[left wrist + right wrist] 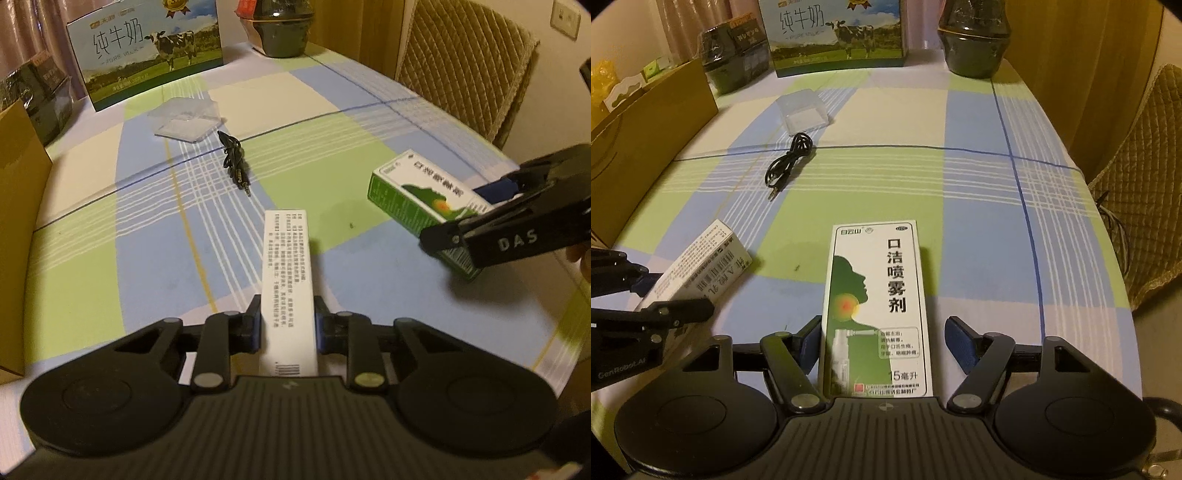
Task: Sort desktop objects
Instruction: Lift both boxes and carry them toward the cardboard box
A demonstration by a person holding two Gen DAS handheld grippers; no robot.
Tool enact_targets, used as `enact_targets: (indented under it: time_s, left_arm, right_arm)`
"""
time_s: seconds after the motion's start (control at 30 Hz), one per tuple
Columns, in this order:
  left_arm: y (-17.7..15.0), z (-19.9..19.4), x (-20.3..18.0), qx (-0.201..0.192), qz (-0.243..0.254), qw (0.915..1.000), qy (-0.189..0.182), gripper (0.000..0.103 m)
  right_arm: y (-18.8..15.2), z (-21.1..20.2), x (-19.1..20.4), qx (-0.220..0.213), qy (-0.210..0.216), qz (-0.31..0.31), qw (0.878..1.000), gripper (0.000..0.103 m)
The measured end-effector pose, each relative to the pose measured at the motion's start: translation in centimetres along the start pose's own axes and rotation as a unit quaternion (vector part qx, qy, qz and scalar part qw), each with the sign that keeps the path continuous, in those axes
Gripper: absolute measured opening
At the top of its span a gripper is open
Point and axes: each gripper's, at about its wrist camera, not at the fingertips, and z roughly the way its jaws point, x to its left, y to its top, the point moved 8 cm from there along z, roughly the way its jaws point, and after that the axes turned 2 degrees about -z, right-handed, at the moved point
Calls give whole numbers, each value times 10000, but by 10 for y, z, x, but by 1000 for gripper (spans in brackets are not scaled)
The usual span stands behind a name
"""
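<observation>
Boxes between tool pads

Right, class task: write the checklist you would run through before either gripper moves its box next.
1. Left gripper closed on white box: ok, both pads press its sides.
2. Right gripper gripping spray box: not ok, a gap shows on one side.
3. Black cable clear of both boxes: ok.
4. Clear plastic container out of the way: ok.
5. White box lifted off the tablecloth: cannot tell.
</observation>
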Motion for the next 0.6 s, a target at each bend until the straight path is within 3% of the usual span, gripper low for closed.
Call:
enact_targets:
  time_s: [0.13,0.23,0.6]
  left_arm:
    - [0,-1,0,-17,-8,10000,-41,22]
    - [0,-3,1,-52,-27,10000,-58,22]
    - [5,-9,5,-137,-50,9999,-18,22]
  right_arm:
    - [1,2,3,-5,-115,-158,9998,68]
    - [0,3,5,-7,-212,-239,9995,53]
    - [1,-10,8,-87,-266,-291,9992,53]
